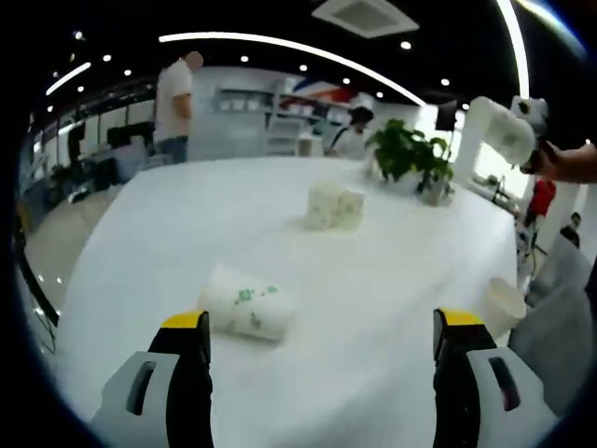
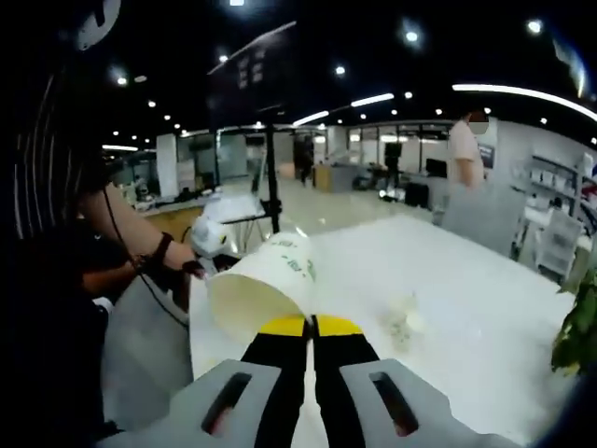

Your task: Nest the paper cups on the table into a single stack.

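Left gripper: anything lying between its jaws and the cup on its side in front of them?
No. In the left gripper view, the open left gripper faces the paper cup on its side, by its left jaw, with bare white table between.
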